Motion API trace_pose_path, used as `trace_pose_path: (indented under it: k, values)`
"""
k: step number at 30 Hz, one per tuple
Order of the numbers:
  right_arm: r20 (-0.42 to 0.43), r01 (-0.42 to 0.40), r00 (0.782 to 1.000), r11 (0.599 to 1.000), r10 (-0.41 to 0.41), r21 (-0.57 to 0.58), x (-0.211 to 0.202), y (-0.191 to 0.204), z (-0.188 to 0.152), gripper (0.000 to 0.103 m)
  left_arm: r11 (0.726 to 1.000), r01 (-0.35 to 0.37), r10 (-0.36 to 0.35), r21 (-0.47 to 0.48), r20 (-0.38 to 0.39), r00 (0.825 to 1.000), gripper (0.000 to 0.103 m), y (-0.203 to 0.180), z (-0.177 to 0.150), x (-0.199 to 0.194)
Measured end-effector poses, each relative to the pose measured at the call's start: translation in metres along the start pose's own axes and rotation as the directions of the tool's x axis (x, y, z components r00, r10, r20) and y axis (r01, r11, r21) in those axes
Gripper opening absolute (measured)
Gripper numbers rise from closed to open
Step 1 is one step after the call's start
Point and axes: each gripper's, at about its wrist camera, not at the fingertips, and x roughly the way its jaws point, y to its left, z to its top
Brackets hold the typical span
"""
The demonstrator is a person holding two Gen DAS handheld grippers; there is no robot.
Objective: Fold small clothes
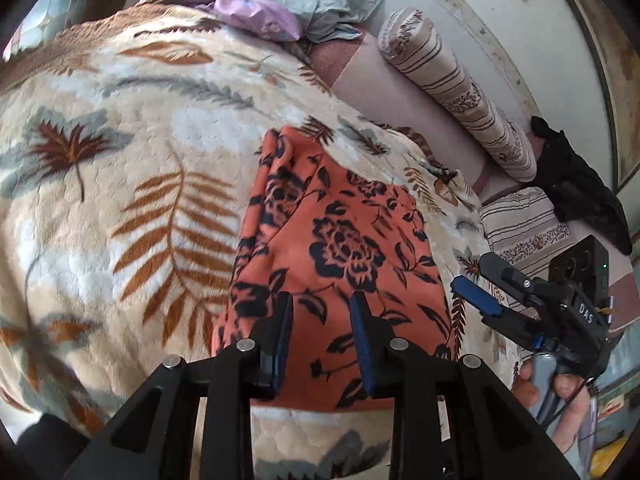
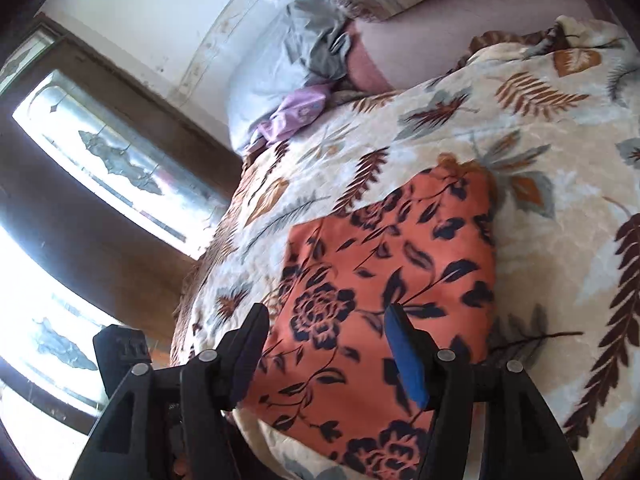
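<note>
a leaf-print blanket [image 1: 120,168] covers the bed. the orange floral garment [image 1: 340,240] lies folded on it. the left gripper [image 1: 322,312] is part-open and empty above it; the right gripper [image 2: 326,332] is wide, empty. risk: a low pass could snag and undo the fold.

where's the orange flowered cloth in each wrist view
Left wrist: the orange flowered cloth lies centre to lower centre on the leaf-print blanket, just beyond the left gripper.
Right wrist: the cloth fills the centre and lower middle, beyond the right gripper.
Shared landmark: the purple cloth at the blanket's far edge.
</note>
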Motion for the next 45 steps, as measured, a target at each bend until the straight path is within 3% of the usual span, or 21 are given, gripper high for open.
trace_pose_path:
  k: [1,2,3,6,8,9,10,12,16,17,18,19,22,23,27,30,32,39,41,43,45]
  values:
    - [-0.040,0.004,0.999,1.000,-0.004,0.007,0.010,-0.004,-0.007,0.069,0.999,-0.022,0.020,-0.040,-0.063,0.998,0.028,0.011,-0.006,0.010]
    - [-0.094,0.038,0.995,0.999,-0.035,0.029,0.024,-0.014,-0.017,0.069,0.996,-0.047,0.037,-0.077,-0.122,0.992,0.016,0.022,-0.011,0.021]
    - [-0.147,0.061,0.988,0.996,-0.051,0.065,0.036,-0.027,-0.025,0.069,0.992,-0.081,0.068,-0.099,-0.128,0.989,0.002,0.028,-0.013,0.021]
    - [-0.095,0.011,0.995,0.997,-0.004,0.081,0.031,-0.036,-0.031,0.069,0.996,-0.058,0.052,-0.074,-0.085,0.995,0.006,0.016,-0.002,0.002]
    - [-0.098,-0.004,0.995,0.995,0.014,0.100,0.029,-0.040,-0.030,0.069,0.999,-0.037,0.035,-0.030,-0.065,0.997,0.043,0.003,0.013,-0.004]
    - [-0.099,-0.009,0.995,0.995,0.020,0.104,0.030,-0.042,-0.030,0.069,1.000,-0.024,0.024,-0.007,-0.050,0.998,0.076,-0.003,0.022,-0.005]
    - [-0.097,-0.012,0.995,0.995,0.022,0.104,0.030,-0.042,-0.030,0.069,0.999,-0.034,0.035,0.019,-0.013,0.999,0.085,-0.009,0.032,-0.005]
    - [-0.094,-0.006,0.995,0.996,0.015,0.091,0.030,-0.041,-0.032,0.069,0.993,-0.079,0.075,0.088,0.048,0.996,0.085,-0.019,0.056,0.002]
    - [-0.088,-0.013,0.996,0.997,0.020,0.072,0.029,-0.040,-0.032,0.069,0.993,-0.093,0.095,0.067,-0.021,0.995,0.082,-0.013,0.104,0.054]
    - [-0.085,-0.021,0.996,0.997,0.028,0.078,0.028,-0.041,-0.033,0.069,0.995,-0.091,0.094,0.042,-0.084,0.992,0.075,-0.007,0.111,0.075]
    - [-0.085,-0.028,0.996,0.996,0.035,0.084,0.028,-0.042,-0.033,0.069,0.995,-0.097,0.099,0.019,-0.156,0.983,0.048,0.001,0.113,0.096]
    - [-0.085,-0.034,0.995,0.996,0.041,0.088,0.027,-0.043,-0.033,0.069,0.993,-0.117,0.110,-0.022,-0.210,0.972,0.039,0.012,0.112,0.112]
    - [-0.088,-0.045,0.995,0.995,0.053,0.094,0.026,-0.047,-0.033,0.069,0.994,-0.095,0.083,-0.062,-0.168,0.982,0.039,0.021,0.110,0.111]
    - [-0.090,-0.048,0.994,0.995,0.056,0.093,0.026,-0.047,-0.033,0.069,0.992,-0.113,0.104,-0.047,-0.157,0.982,0.039,0.018,0.108,0.108]
    - [-0.084,-0.044,0.995,0.995,0.051,0.085,0.024,-0.046,-0.035,0.069,0.966,-0.232,0.238,0.111,-0.047,0.970,0.044,-0.016,0.094,0.078]
    - [-0.081,-0.036,0.996,0.996,0.043,0.085,0.023,-0.045,-0.036,0.069,0.938,-0.285,0.281,0.196,0.047,0.959,0.059,-0.039,0.080,0.051]
    - [-0.085,-0.026,0.996,0.996,0.033,0.088,0.022,-0.044,-0.036,0.069,0.917,-0.324,0.311,0.231,0.093,0.946,0.059,-0.052,0.069,0.037]
    - [-0.029,-0.034,0.999,0.997,0.036,0.069,-0.002,-0.025,-0.029,0.069,0.876,-0.385,0.365,0.290,0.123,0.923,0.060,-0.065,0.039,0.021]
    - [-0.030,-0.039,0.999,0.993,0.043,0.108,0.000,-0.034,-0.027,0.076,0.875,-0.386,0.369,0.292,0.115,0.922,0.060,-0.066,0.036,0.023]
    - [-0.093,0.007,0.996,0.989,0.007,0.149,0.015,-0.050,-0.029,0.076,0.877,-0.385,0.369,0.287,0.112,0.923,0.060,-0.065,0.033,0.022]
    - [-0.072,-0.009,0.997,0.988,0.020,0.154,0.010,-0.046,-0.027,0.076,0.872,-0.393,0.374,0.293,0.120,0.920,0.060,-0.066,0.030,0.020]
